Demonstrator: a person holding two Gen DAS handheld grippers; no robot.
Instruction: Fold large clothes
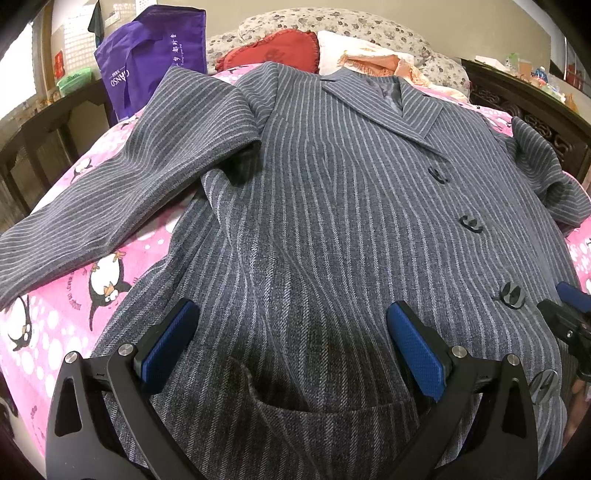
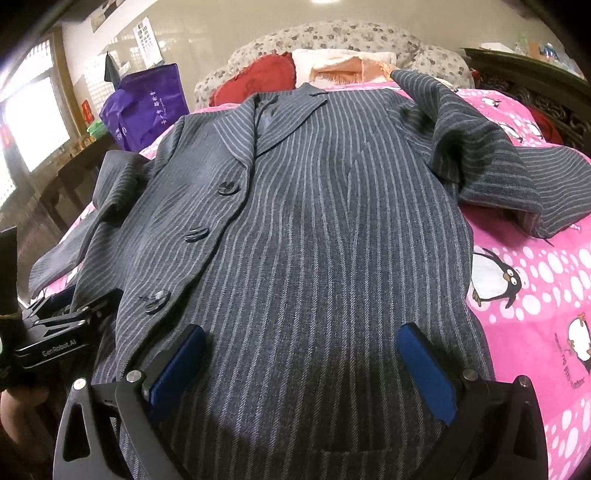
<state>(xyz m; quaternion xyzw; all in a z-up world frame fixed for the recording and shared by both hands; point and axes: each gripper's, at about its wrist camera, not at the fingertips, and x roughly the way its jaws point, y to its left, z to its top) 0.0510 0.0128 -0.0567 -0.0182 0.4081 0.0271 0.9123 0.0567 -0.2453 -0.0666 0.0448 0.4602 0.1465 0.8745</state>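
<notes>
A grey pinstriped jacket (image 1: 314, 206) lies face up and buttoned on a pink penguin blanket (image 1: 55, 317), collar away from me. Its left sleeve (image 1: 110, 195) stretches out to the left; the right sleeve (image 2: 517, 181) is bunched at the right. My left gripper (image 1: 291, 336) is open over the jacket's lower left front, above a pocket (image 1: 325, 402). My right gripper (image 2: 301, 362) is open over the lower right front, beside the dark buttons (image 2: 157, 301). Neither holds cloth. The jacket also fills the right wrist view (image 2: 314, 221).
Pillows (image 1: 332, 26), a red cushion (image 1: 273, 51) and an orange cloth (image 1: 373, 62) lie at the bed's head. A purple bag (image 1: 147, 70) stands at the back left by a dark table (image 1: 48, 122). A carved dark wooden frame (image 1: 535, 118) runs along the right.
</notes>
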